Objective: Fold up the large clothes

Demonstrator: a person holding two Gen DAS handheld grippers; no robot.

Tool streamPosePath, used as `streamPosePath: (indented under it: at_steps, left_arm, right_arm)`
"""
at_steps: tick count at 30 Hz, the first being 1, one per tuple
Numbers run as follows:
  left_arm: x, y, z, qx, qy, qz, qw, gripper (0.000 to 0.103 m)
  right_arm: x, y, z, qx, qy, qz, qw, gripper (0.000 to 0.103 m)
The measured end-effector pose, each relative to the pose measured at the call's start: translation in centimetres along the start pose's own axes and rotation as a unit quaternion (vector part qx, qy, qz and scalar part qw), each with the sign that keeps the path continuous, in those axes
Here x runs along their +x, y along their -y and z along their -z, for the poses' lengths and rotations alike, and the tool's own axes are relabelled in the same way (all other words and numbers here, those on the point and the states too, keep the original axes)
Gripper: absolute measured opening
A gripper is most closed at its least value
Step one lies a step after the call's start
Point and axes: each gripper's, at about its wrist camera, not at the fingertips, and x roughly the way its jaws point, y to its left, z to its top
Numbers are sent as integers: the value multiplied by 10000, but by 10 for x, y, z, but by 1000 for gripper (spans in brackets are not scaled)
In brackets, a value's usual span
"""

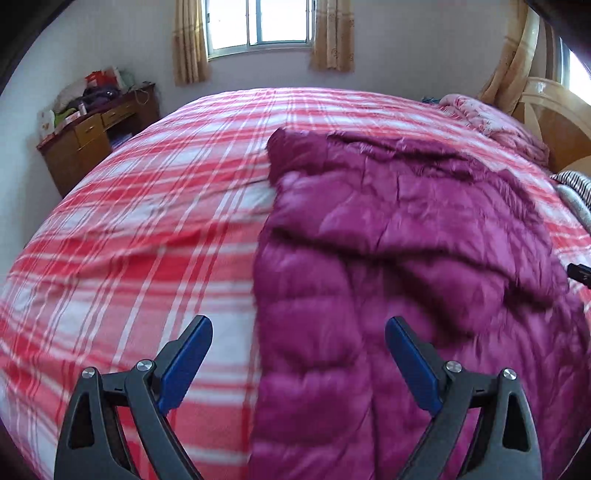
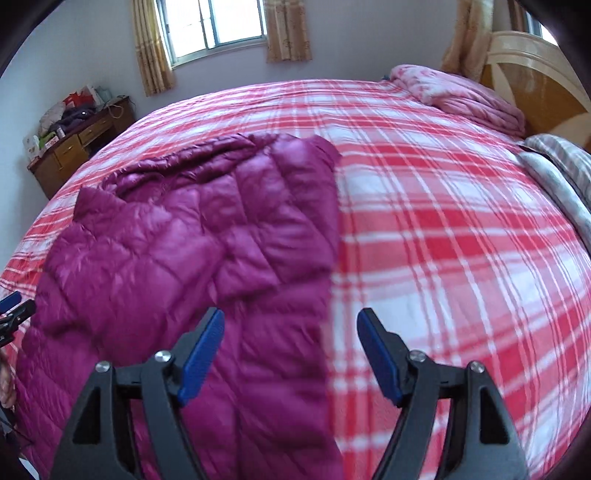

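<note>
The purple jacket [image 2: 192, 229] lies lengthwise on the plaid bed [image 2: 443, 240], sleeves apparently tucked in. The left gripper [image 1: 298, 332] and right gripper [image 2: 290, 325], both wide and empty, hover at its lower edges; next probably calls for gripping the hem.

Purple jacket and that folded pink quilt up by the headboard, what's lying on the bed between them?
Nothing but bare red plaid bedcover separates the purple jacket from the folded pink quilt; the right wrist view shows it best.

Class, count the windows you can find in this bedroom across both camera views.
2. One window is in the far wall between curtains; a second window shows as a sliver at the right edge, beside the headboard. Others may lie outside view.
</note>
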Motion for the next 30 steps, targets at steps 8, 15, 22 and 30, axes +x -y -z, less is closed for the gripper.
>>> streamPosePath:
  at_steps: [8, 15, 22, 30]
  left_arm:
    - [-26, -10, 66, 303, -208, -147, 9992, 95]
    - [-52, -26, 106, -1, -330, 94, 9994, 95]
    - [-71, -18, 134, 124, -325, 268, 9990, 95]
    - [-82, -1, 148, 516, -372, 288, 9976, 75]
  right_arm:
    - [-32, 36, 65, 425, -190, 102, 9989, 76]
    - [-61, 35, 110, 430, -412, -127, 9981, 76]
    - [-78, 23, 146, 294, -484, -293, 9980, 59]
    - [-87, 13, 163, 209, -423, -579, 9972, 22]
